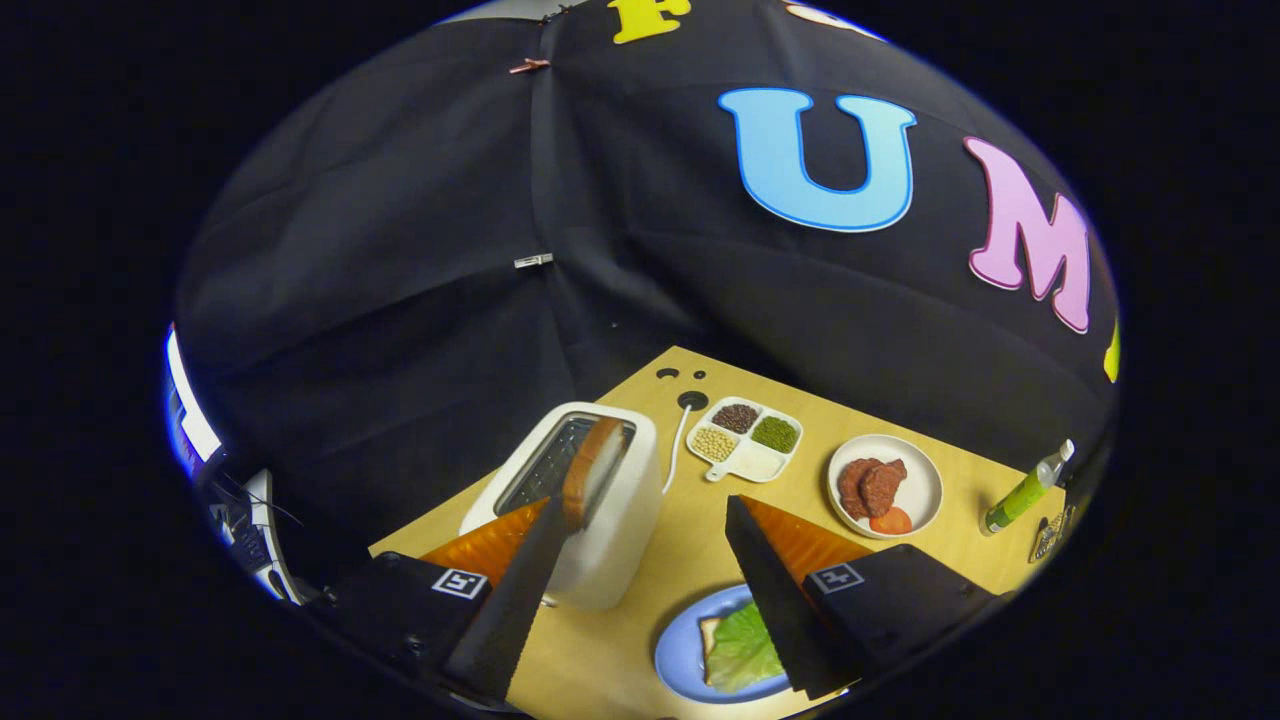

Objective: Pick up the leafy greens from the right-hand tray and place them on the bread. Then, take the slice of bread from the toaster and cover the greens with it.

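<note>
Your gripper (650,520) spreads wide above one toaster (590,500) holding one bread slice (592,470); one leafy green (742,650) tops one blue plate (680,650).

A light wooden table (690,560) carries everything. On it stands a white toaster (600,520) with a slice of bread (592,470) sticking up from its slot. Beyond it lies a divided white dish (750,440) of beans and seeds, and beside that a white plate (915,490) with meat and tomato. A green bottle (1025,490) stands further right. Nearest, a blue plate (680,650) holds bread topped with leafy greens (740,650).
</note>
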Action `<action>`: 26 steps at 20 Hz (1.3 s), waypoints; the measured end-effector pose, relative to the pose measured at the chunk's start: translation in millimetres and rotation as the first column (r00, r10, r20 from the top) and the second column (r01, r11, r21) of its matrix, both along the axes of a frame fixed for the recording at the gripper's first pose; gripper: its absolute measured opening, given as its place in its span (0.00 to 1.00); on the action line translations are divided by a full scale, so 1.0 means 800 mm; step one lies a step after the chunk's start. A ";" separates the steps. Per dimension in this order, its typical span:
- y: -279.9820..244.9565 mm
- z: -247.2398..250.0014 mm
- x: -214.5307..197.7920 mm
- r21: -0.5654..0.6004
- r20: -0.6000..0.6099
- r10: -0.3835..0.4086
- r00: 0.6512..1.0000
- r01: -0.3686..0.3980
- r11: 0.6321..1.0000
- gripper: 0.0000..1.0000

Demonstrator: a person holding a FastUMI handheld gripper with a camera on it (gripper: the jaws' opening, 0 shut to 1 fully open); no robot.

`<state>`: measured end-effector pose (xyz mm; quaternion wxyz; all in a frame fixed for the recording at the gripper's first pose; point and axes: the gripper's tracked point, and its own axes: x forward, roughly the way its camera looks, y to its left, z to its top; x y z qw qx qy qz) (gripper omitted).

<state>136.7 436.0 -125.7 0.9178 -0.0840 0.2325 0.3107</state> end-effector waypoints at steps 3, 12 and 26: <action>0.034 -0.008 0.011 -0.007 -0.004 0.021 1.000 -0.022 1.000 1.00; 0.085 -0.064 0.048 -0.088 -0.033 -0.007 0.999 0.004 0.996 1.00; 0.093 -0.069 0.049 -0.116 -0.035 -0.014 0.999 0.010 0.993 0.13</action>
